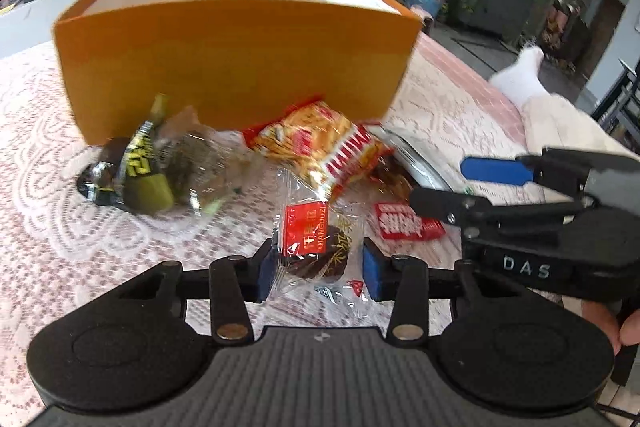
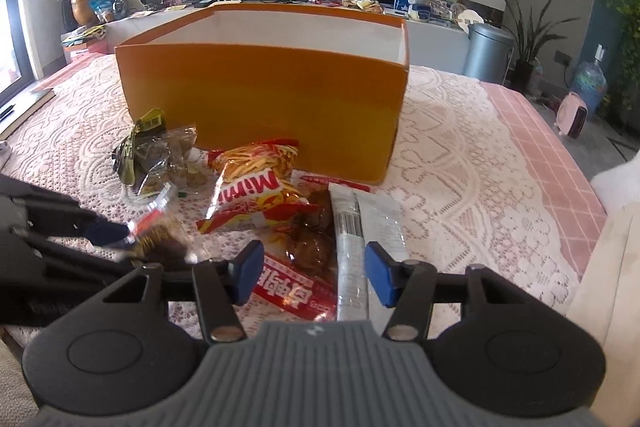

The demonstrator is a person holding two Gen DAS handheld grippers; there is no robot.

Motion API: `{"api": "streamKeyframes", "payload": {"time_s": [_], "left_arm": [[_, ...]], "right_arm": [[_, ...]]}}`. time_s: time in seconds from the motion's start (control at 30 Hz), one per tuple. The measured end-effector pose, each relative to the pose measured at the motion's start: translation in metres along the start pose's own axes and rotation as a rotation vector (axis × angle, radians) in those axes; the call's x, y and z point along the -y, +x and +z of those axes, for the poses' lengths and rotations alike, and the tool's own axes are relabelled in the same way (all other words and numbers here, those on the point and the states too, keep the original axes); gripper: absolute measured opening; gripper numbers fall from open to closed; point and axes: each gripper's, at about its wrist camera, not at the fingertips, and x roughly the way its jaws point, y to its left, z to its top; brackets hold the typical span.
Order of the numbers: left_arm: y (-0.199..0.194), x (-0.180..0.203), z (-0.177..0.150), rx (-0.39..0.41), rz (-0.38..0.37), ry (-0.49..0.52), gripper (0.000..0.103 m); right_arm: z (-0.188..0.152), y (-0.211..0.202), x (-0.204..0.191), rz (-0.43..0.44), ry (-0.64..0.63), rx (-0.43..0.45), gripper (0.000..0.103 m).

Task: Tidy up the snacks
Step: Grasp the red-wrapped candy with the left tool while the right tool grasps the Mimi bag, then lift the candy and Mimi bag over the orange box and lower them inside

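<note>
An orange box (image 1: 236, 63) with a white inside stands on the lace tablecloth; it also shows in the right wrist view (image 2: 272, 91). In front of it lies a pile of snacks. My left gripper (image 1: 318, 273) is open around a clear-wrapped dark cake with a red label (image 1: 310, 243), its pads beside the wrapper. My right gripper (image 2: 312, 273) is open above a red packet (image 2: 292, 291) and a silver-white packet (image 2: 352, 247). The Mimi chips bag (image 2: 256, 187) and a green-black packet (image 2: 144, 151) lie nearer the box.
The right gripper's body (image 1: 540, 211) shows at the right of the left wrist view. The lace cloth (image 2: 460, 167) covers a pink table. A white sofa edge (image 2: 600, 267) is at the right. A TV shelf with plants is behind.
</note>
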Motion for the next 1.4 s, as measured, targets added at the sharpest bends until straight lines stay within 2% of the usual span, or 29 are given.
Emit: {"api": "streamKeyframes", "payload": {"time_s": [0.1,0.17,0.2,0.27,0.47,0.77,0.93,1.1,1.17,1.4], "left_arm": [[-0.006,-0.006,0.001,0.012,0.016,-0.015,0.049],[-0.009,-0.010,0.001,0.016,0.039,-0.018,0.049],[-0.010,-0.013,0.001,0.017,0.050,-0.019,0.049],[-0.013,-0.019,0.002,0.021,0.067,-0.033,0.049],[-0.025,-0.043,0.004,0.045,0.106,-0.091,0.049],[-0.028,-0.055,0.005,0.073,0.091,-0.122,0.049],[-0.028,-0.057,0.007,0.086,0.075,-0.125,0.049],[-0.027,-0.055,0.005,0.085,0.071,-0.137,0.049],[-0.029,-0.055,0.005,0.090,0.068,-0.138,0.049],[-0.040,-0.051,0.008,0.110,0.071,-0.127,0.049]], "right_arm": [[0.001,0.007,0.000,-0.030,0.007,-0.022,0.053],[0.005,0.009,0.003,-0.009,0.046,-0.024,0.054],[0.007,0.010,0.003,0.006,0.055,-0.017,0.056],[0.012,0.013,-0.004,0.012,0.025,0.003,0.067],[0.025,0.022,-0.024,0.045,-0.030,0.032,0.070],[0.038,0.046,-0.043,0.041,-0.090,0.029,0.070],[0.040,0.059,-0.048,0.034,-0.110,0.013,0.059],[0.036,0.061,-0.050,0.043,-0.127,0.023,0.055],[0.035,0.061,-0.051,0.051,-0.128,0.024,0.047],[0.037,0.042,-0.056,0.059,-0.138,0.060,0.044]]}}
